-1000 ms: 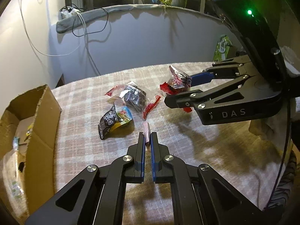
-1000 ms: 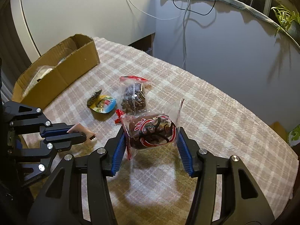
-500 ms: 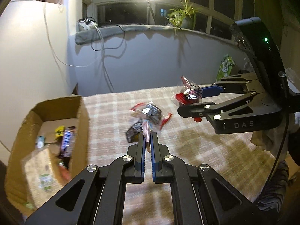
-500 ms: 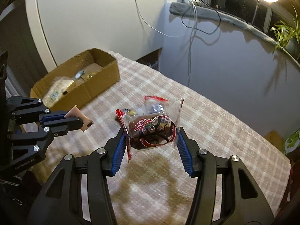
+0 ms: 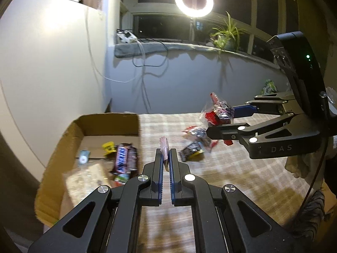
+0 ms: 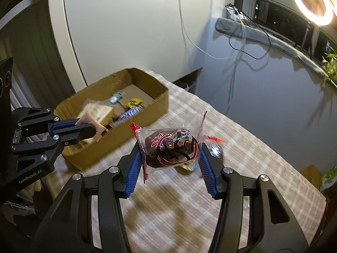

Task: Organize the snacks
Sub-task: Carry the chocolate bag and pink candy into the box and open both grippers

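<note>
My left gripper (image 5: 166, 155) is shut on a thin pink snack packet (image 5: 164, 145) and holds it in the air beside the open cardboard box (image 5: 61, 145); it also shows in the right wrist view (image 6: 95, 129), with the packet (image 6: 92, 122) over the box's near wall. My right gripper (image 6: 169, 160) is shut on a clear-wrapped brown cake with red print (image 6: 170, 150), held above the checked tablecloth (image 6: 242, 147); it also shows in the left wrist view (image 5: 223, 118). The box (image 6: 155, 105) holds a Snickers bar (image 5: 123, 158) and several other snacks.
Three loose snack packets lie on the cloth (image 5: 221, 168) right of the box: a red-ended clear one (image 5: 194, 131) and a black and yellow one (image 5: 191, 148). A white wall stands behind the box. A ring light (image 5: 193, 0) and plant (image 5: 225, 35) are beyond the table.
Both grippers have risen and swung left toward the box with their snacks. The box's inside has come into view and the loose snacks now lie lower and farther right.
</note>
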